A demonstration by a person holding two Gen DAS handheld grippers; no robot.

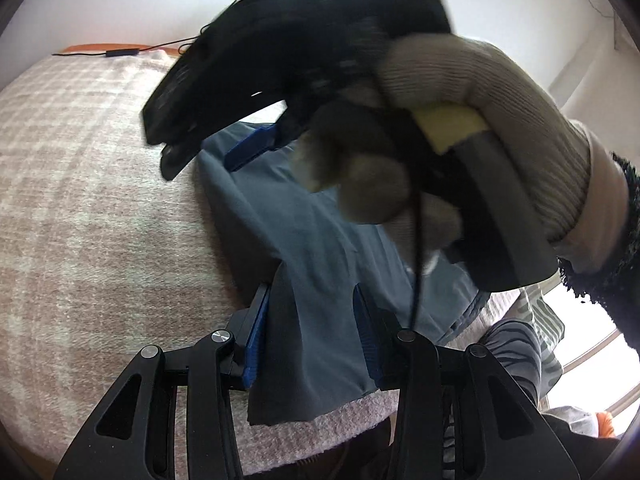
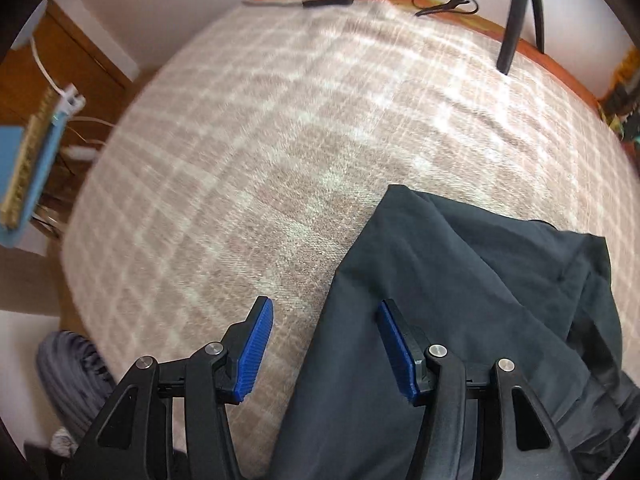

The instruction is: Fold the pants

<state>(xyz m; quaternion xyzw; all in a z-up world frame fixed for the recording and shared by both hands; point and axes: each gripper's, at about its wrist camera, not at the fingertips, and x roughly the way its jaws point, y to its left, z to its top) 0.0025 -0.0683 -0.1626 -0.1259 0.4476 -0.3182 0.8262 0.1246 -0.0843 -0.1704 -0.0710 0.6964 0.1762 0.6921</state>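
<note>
Black linkage gripper [image 2: 326, 350] with ribbed blue pads, silver screws; beige knit glove [image 1: 492, 120], fuzzy black sleeve [image 1: 608, 264]

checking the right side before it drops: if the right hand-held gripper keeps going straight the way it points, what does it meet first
Most likely the left edge of the dark grey fabric pants lying on the beige plaid woven blanket. The right hand-held gripper straddles that edge with open jaws; depth is unclear.

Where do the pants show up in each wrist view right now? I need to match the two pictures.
Left wrist view: the pants lie centre to lower centre, running from the left gripper, with a fold of cloth between its fingers, up under the gloved hand.
Right wrist view: the pants fill the lower right, under the open right gripper.
Shared landmark: the checked blanket beneath them.
</note>
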